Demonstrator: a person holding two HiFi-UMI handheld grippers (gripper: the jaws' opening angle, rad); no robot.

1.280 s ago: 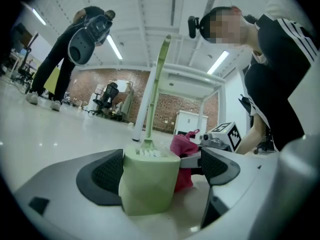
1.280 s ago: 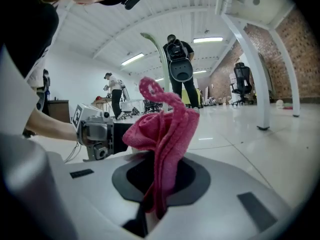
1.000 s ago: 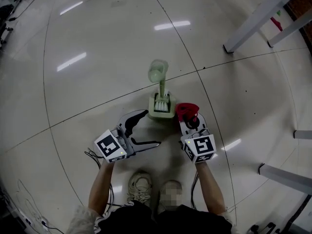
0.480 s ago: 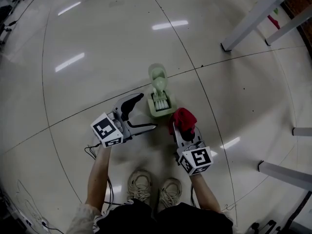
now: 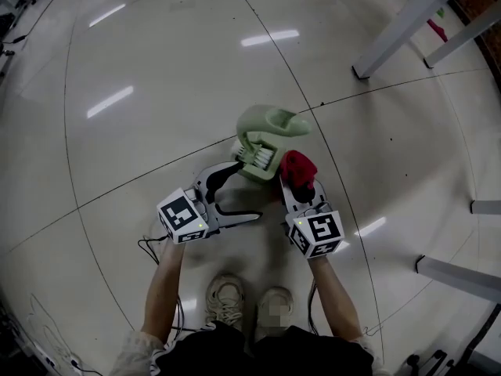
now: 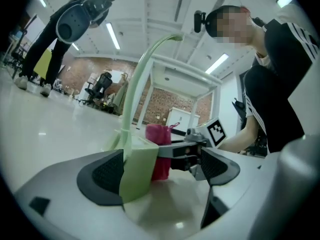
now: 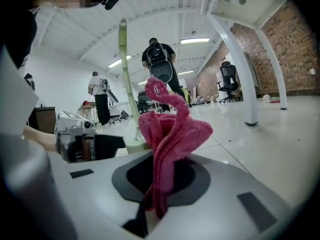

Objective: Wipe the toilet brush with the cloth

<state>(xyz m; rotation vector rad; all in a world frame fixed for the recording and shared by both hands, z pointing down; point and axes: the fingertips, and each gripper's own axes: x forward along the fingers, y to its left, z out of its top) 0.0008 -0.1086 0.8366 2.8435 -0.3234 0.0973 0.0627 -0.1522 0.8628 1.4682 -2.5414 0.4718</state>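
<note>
Straddling toilet brush [image 5: 264,131], perhaps touching, left tongs [image 5: 244,192] open, right tongs [image 5: 300,186] pinching cloth [image 5: 298,166]

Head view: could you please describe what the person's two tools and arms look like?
Both the left tool and right tool are grey with black pads, each carrying a white cube with black square markers. Thin black cables trail back. Forearms are bare; the top is black.

The glossy pale tiled floor [image 5: 156,69], crossed by dark joint lines, carries the pale green toilet brush holder [image 5: 254,163]. White frame legs [image 5: 407,26] stand well beyond the holder, to its right. The person's shoes [image 5: 225,298] stand on the near side of the holder.
</note>
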